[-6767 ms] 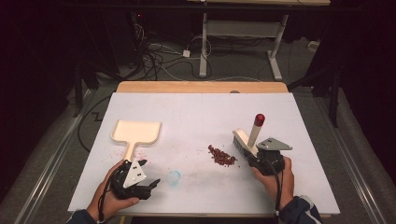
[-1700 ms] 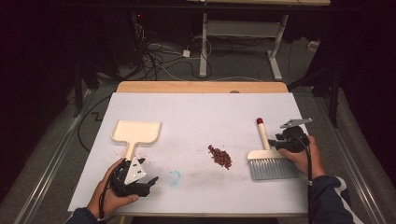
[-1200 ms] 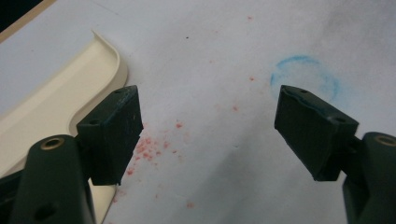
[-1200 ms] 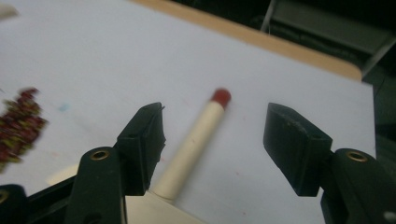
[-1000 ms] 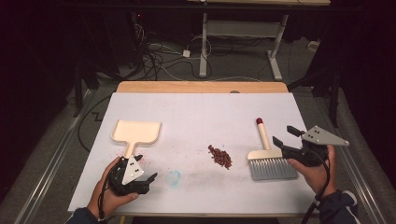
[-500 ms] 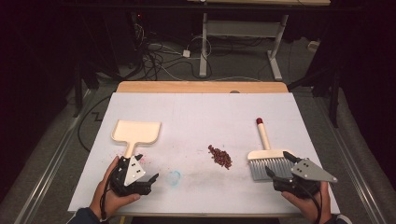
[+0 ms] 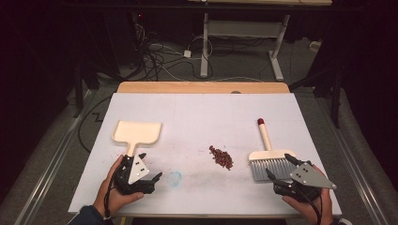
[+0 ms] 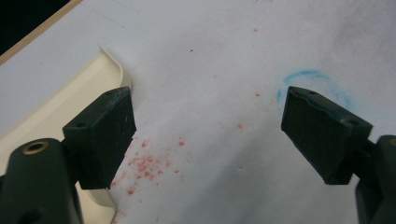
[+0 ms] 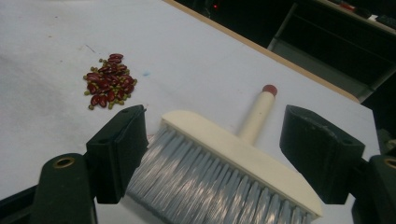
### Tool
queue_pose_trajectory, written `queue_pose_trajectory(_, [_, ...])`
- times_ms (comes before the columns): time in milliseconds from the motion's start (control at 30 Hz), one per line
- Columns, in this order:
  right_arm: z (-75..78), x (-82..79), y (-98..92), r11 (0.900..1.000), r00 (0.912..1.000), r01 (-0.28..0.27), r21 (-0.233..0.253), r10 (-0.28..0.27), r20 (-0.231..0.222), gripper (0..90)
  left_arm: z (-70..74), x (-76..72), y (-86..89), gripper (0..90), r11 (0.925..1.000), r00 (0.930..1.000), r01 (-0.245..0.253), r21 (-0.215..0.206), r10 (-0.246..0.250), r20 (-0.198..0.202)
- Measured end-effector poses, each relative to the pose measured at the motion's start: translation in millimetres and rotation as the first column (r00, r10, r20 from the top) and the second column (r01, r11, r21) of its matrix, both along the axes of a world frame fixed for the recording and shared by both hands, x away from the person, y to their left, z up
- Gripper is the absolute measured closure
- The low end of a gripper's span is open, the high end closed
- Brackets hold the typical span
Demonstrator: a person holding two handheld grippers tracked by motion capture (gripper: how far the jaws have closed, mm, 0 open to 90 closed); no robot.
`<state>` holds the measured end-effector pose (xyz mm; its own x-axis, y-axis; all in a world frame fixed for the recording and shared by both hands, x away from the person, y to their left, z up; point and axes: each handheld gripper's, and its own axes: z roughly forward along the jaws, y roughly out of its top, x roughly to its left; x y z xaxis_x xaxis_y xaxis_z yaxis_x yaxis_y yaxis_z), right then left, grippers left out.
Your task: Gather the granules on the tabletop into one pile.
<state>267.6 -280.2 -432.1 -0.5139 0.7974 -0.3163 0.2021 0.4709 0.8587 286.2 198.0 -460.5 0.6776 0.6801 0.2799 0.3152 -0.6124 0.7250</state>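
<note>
- While the table (image 7: 202,108) lies bare ahead of both grippers, the dustpan (image 7: 137,133) rests just beyond the left gripper (image 7: 149,166), its handle beside one wide-open, empty jaw, ready for grasping.
- Just ahead of the right gripper (image 7: 277,167), whose jaws are spread and empty, lies the brush (image 7: 271,157), bristles nearest the fingers.
- Beans (image 7: 221,157) sit piled beyond, awaiting sweeping.

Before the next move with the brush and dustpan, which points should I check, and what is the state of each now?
1. Right hand-held gripper open: ok.
2. Brush lies flat on the table, between the right jaws, not gripped: ok.
3. Left hand-held gripper open: ok.
4. Dustpan beside the left jaws, not held: not ok.
5. Bean pile compact, between dustpan and brush: ok.
6. Dustpan mouth turned toward the beans: not ok, it opens to the far edge.
</note>
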Motion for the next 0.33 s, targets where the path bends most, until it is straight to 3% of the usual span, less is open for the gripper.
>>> queue_pose_trajectory(333, [-0.1,1.2,-0.1,1.000,0.9999,-0.003,0.001,0.003,0.013,23.8,-2.0,3.2,-0.4,17.3,0.9999,1.0000,0.005,0.009,-0.004,-0.009])
